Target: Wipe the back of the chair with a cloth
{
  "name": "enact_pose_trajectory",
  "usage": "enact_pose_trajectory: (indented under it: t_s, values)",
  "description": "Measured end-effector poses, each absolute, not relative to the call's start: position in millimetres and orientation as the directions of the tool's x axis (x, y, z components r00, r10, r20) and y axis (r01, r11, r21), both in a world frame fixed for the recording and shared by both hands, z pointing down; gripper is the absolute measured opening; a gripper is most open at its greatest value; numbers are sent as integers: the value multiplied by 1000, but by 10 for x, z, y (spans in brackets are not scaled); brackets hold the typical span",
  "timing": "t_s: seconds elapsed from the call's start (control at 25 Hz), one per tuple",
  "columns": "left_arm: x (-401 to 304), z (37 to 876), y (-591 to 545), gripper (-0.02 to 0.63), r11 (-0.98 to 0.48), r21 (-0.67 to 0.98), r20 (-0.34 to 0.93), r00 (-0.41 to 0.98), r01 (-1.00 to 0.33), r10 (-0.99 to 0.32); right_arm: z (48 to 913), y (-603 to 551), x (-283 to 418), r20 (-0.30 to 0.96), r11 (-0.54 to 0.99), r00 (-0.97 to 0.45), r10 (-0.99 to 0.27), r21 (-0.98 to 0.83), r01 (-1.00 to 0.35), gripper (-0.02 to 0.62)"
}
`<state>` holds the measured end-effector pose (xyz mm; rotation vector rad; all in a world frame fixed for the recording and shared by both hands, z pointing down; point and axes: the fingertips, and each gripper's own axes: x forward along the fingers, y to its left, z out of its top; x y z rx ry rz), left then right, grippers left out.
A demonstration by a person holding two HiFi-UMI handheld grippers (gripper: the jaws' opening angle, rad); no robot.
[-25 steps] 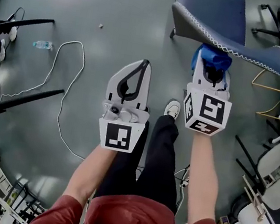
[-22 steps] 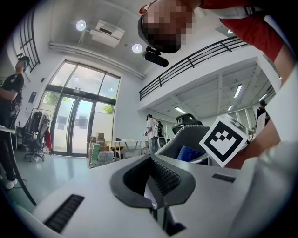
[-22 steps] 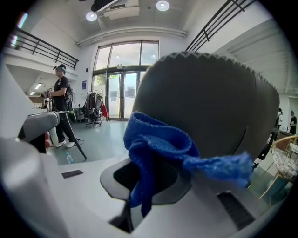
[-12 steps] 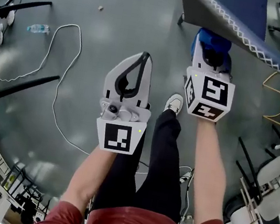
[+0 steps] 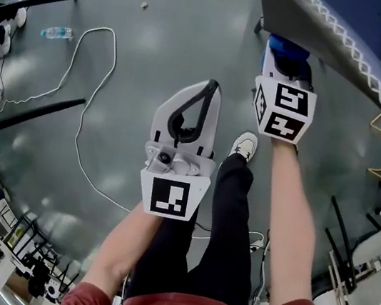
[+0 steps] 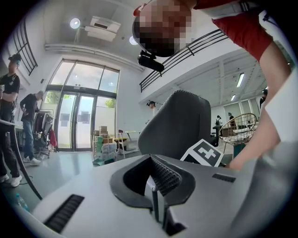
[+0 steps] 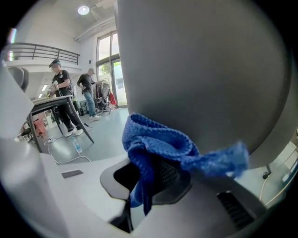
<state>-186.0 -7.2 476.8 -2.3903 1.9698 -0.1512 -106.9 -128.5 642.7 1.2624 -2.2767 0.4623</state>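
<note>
Where the grey floor spreads out at the head view's left, a clear plastic water bottle (image 5: 56, 32) lies beside a looping white cable (image 5: 88, 87), with a black table leg (image 5: 27, 113) slanting below them. Next comes the white left gripper (image 5: 210, 90), held over bare floor well apart from the chair. In the left gripper view its ribbed black jaws meet tip to tip with nothing between them (image 6: 152, 179). A white shoe (image 5: 245, 146) shows just right of it. Further right, the right gripper (image 5: 286, 67) is clamped on a crumpled blue microfibre cloth (image 5: 287, 47). The right gripper view shows the cloth (image 7: 156, 146) pinched between the jaws, its folds bunched against the smooth grey back shell of the chair (image 7: 200, 69). In the head view that chair back (image 5: 310, 23) slants across the upper right corner, edged with white stitching.
</note>
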Motion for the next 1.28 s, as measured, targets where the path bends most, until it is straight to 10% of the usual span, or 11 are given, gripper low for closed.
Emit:
enact_pose_trajectory:
  t_s: [0.6,1.28]
  values:
    - [-1770,4755,-20,11,-207,-96,88,198,-974,-976,6467,-1118,-1000,594,520,-454,-665,-68,-851,60]
    - [-1278,3074,181,11,-271,-131,54,266,-954,-962,3858,-49,-154,472,449,-416,-777,-47,-892,60]
